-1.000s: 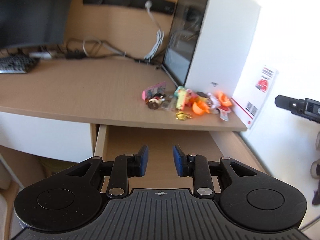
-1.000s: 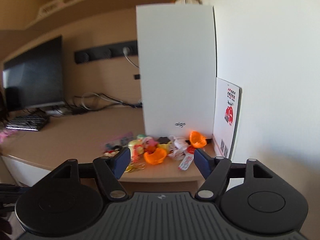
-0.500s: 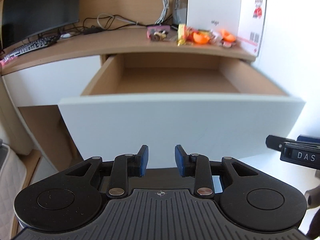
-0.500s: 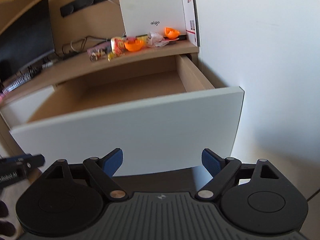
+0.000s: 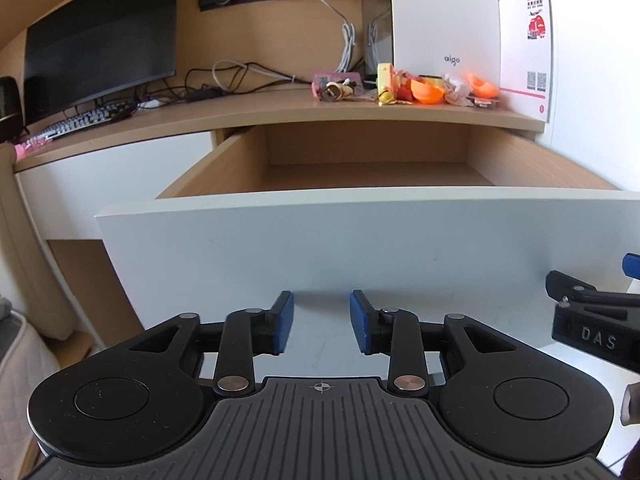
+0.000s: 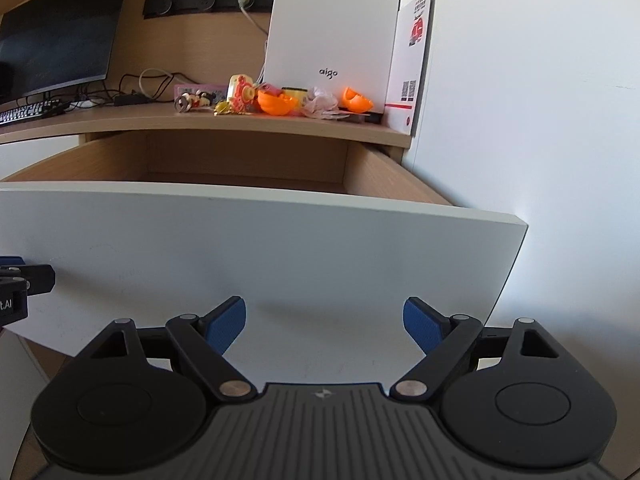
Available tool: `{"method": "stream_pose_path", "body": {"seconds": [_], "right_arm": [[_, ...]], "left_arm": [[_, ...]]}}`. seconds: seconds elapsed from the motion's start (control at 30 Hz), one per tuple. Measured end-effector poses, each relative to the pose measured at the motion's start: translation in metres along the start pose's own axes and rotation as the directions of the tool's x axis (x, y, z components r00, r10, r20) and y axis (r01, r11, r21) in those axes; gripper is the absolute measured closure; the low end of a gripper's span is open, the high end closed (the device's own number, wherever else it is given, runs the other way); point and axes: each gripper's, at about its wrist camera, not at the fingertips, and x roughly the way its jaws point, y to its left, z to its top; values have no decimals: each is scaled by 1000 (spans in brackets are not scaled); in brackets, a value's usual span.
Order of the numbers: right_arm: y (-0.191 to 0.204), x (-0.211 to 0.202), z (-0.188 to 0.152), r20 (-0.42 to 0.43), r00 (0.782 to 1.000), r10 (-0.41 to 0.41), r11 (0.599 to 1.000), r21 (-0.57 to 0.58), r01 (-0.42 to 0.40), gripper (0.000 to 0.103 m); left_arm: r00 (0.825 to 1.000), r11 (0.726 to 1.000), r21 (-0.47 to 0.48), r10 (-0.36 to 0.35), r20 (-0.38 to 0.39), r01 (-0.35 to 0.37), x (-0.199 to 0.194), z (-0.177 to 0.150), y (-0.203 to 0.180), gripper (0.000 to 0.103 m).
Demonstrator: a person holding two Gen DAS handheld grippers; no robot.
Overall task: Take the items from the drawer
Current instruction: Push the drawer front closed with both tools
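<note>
Open drawer [image 5: 372, 176], front panel [image 5: 320, 248] ahead

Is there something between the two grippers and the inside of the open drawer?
Yes. The drawer's white front panel stands upright before both the left gripper and the right gripper. They sit below its top edge. No items are visible in the drawer.

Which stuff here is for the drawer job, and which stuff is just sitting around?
For the job:
open drawer
pile of small toys on the desk
left gripper, open
right gripper, open

Just lying about:
monitor
keyboard
white aigo box
cables
</note>
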Motion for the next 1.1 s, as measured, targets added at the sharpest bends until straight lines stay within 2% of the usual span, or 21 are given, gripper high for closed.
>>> {"method": "stream_pose_path", "body": {"seconds": [0.13,0.3,0.4,0.6,0.7,0.9,1.1], "right_arm": [[-4,6,1,9,1000,8,1000,23,-8,15],[-1,27,8,-1,1000,14,1000,24,-14,14],[2,47,18,-6,1000,16,1000,10,-15,14],[4,94,42,-31,999,22,999,28,-21,12],[5,120,56,-47,999,22,999,49,-20,11],[12,167,79,-46,999,-8,998,58,10,11],[16,203,98,-42,999,-29,996,87,33,11]], "left_arm": [[1000,1000,4,0,22,0,7,1,-2,62],[999,1000,-7,-29,23,29,31,16,-3,45],[999,999,-1,-40,21,40,52,27,-6,38],[999,998,-52,-37,7,37,97,54,-5,36],[1000,1000,-22,-19,-5,19,124,69,-8,32],[1000,1000,-23,-6,-11,6,171,94,-7,28],[1000,1000,-23,-9,-2,9,201,109,-7,26]]}}
